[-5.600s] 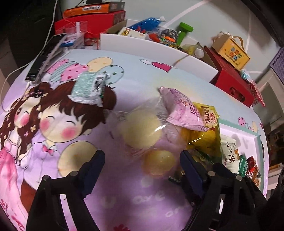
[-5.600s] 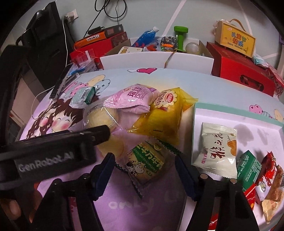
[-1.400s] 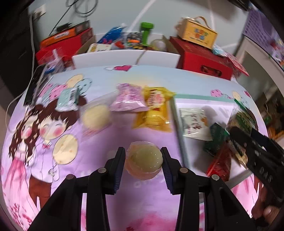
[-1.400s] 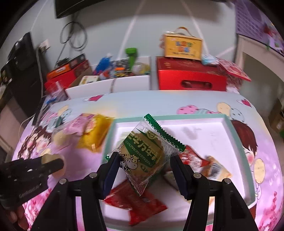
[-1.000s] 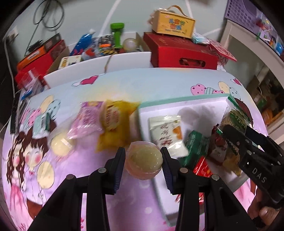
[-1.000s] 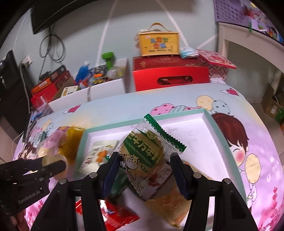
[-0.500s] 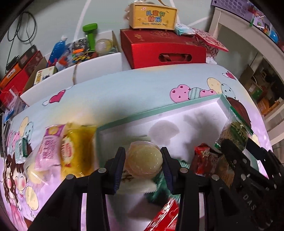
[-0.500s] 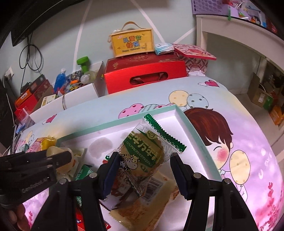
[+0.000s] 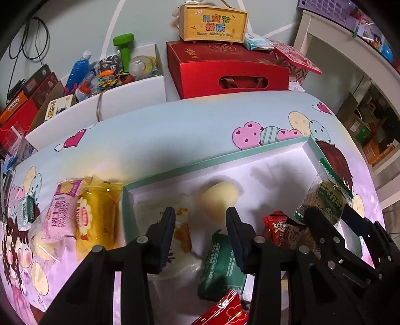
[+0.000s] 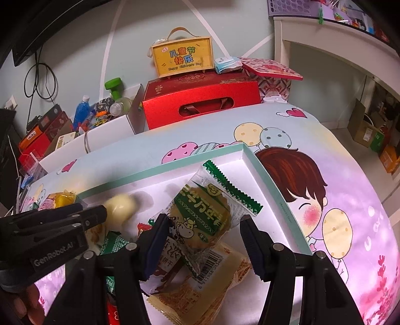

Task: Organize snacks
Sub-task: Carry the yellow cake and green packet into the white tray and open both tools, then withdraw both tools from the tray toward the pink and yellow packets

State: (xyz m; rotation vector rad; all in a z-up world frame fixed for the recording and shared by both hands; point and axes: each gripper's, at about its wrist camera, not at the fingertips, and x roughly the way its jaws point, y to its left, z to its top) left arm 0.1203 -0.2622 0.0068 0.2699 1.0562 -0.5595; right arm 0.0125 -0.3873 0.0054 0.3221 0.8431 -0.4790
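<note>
A white tray with a teal rim lies on the cartoon tablecloth and holds several snack packets. My left gripper is open above the tray; the round pale yellow bun is blurred just beyond its fingertips, free of them. My right gripper is open; the green-and-clear cow biscuit packet hangs between its fingers, no longer squeezed, over a tan cracker packet. Pink and yellow packets lie left of the tray.
A red gift box with a yellow carry box on top stands behind the table. A white bin of toys and bottles stands at back left. A green packet and red packets lie in the tray.
Both grippers have opened. The bun has left the left gripper's fingers and drops toward the tray. The right fingers have spread away from the cow biscuit packet.
</note>
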